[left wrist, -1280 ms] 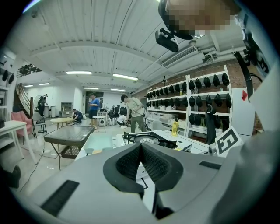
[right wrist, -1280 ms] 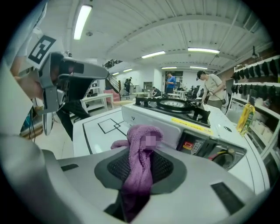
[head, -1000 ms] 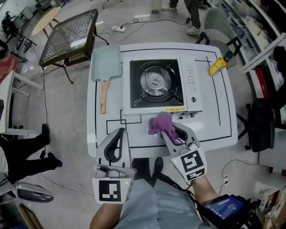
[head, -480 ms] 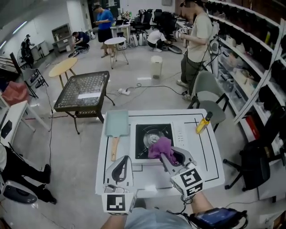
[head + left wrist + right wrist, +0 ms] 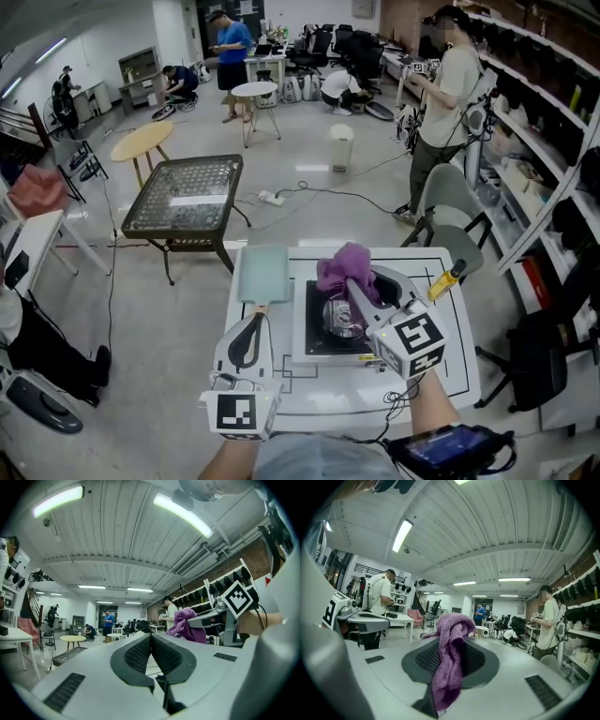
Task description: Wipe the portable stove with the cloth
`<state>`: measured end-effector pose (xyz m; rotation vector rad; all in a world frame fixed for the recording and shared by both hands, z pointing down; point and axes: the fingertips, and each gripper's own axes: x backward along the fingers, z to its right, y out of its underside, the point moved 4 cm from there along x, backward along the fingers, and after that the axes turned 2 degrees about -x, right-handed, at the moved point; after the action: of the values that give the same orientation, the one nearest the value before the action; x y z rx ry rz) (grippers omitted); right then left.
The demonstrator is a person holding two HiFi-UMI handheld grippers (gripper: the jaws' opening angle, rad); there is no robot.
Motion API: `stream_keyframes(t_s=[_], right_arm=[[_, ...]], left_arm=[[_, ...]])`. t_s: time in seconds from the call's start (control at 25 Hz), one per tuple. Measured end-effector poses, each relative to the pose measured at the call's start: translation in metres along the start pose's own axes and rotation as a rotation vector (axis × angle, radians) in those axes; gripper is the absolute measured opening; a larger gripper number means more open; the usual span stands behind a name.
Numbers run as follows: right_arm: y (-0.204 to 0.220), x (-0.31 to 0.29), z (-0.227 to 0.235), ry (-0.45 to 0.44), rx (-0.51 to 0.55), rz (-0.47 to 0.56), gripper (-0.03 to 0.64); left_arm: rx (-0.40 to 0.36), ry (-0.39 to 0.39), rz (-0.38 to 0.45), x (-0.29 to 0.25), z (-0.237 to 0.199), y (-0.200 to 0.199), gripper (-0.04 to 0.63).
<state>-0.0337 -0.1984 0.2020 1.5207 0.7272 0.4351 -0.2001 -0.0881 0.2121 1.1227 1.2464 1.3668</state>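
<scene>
The white portable gas stove with a black burner top (image 5: 317, 326) sits in the middle of the white bench marked with black lines (image 5: 441, 366), and no cloth touches it yet; the step in hand looks like carrying the cloth to the stove before the first wipe.

On the left, the left gripper (image 5: 255, 321) hovers over the near-left part of the bench, beside the stove; its fingers (image 5: 136, 656) are clenched together on nothing. Just beyond it a pale green rectangular board with a wooden handle (image 5: 264, 274) lies flat along the stove's left side.

Over the stove, the right gripper (image 5: 364, 286) has its fingers (image 5: 480, 660) clamped on the purple knitted cloth (image 5: 342, 267), which bunches above the tips and drapes between them (image 5: 450, 653); the gripper points almost level, out at the room rather than down at the stove. Further right, a yellow bottle with a dark cap (image 5: 448, 279) lies near the bench's far-right edge, well apart from the stove.

The next move calls for tipping the right gripper downward and lowering it until the cloth's loose bulk presses on the stove's surface; the raised burner grate could snag the knit, so the flat white panel is probably the easier start.
</scene>
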Motion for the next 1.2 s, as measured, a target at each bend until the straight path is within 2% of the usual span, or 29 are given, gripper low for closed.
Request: stream_keyframes(t_s=[0.28,0.48,0.64,0.72,0.96,1.2], right_arm=[[-0.028,-0.079,0.020,-0.008,0.046,0.003,0.114],[-0.014,-0.132,0.034,-0.023,0.074,-0.051,0.114],[0.019,-0.169,0.048,-0.049,0.076,-0.117,0.114],[0.039,-0.183,0.053,-0.080,0.082,-0.155,0.114],[0.111,-0.219,0.046,-0.246,0.163,-0.321,0.114],[0.166,-0.256,0.040,-0.396,0.234,-0.422,0.114]], left_arm=[[0.020,-0.001,-0.040,-0.040,-0.055,0.015,0.018],[0.028,-0.011,-0.096,-0.070,-0.088,0.041,0.018],[0.078,-0.013,-0.143,-0.092,-0.098,0.070,0.018],[0.078,-0.014,-0.167,-0.101,-0.101,0.083,0.018],[0.124,-0.035,-0.243,-0.110,-0.114,0.130,0.018],[0.157,-0.027,-0.243,-0.124,-0.131,0.161,0.018]])
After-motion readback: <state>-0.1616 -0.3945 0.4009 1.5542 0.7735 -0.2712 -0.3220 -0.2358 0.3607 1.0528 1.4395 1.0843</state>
